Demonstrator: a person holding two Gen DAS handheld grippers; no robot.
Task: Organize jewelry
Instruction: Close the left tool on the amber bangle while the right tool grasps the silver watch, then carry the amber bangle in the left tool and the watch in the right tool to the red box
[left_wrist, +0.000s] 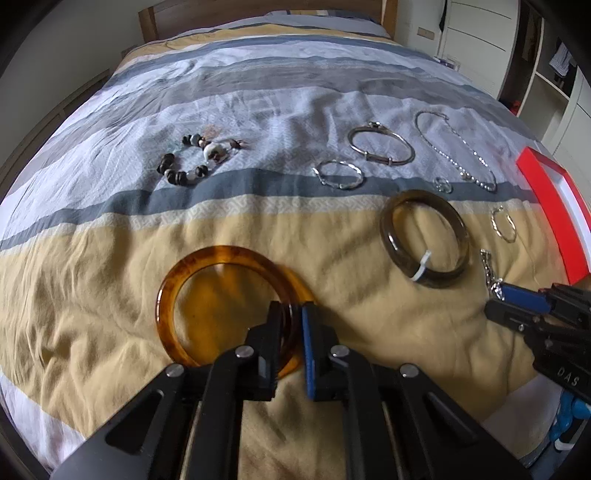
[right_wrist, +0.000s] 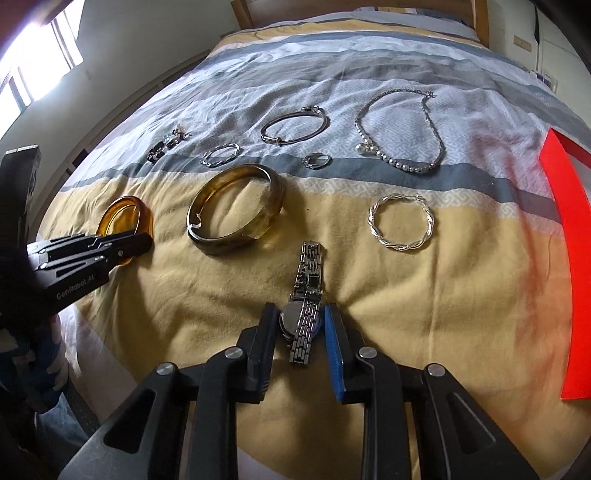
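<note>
- The left gripper is reaching down onto the bed; its jaws are pinching the near rim of the amber bangle, one finger inside the ring and one outside.
- The amber bangle is lying flat on the yellow band of the bedspread, at the left end of the laid-out pieces.
- The right gripper is pointing down over the silver watch; its jaws are standing on either side of the watch case. Whether the pads are pressing on the case cannot be told from either view.
- The watch is lying lengthwise on the yellow band, its bracelet running away from the jaws and also back between them.
- A dark smoky bangle, carrying a small white tag, is resting between the amber bangle and the watch, apart from both.
- A twisted silver hoop is lying to the right of the watch, well apart from it.
- Further back, on the grey and white stripes, are lying: a dark beaded bracelet, a small twisted silver bangle, a plain silver bangle, a small ring and a pearl necklace.
- A red box is sitting at the right edge of the bed.
</note>
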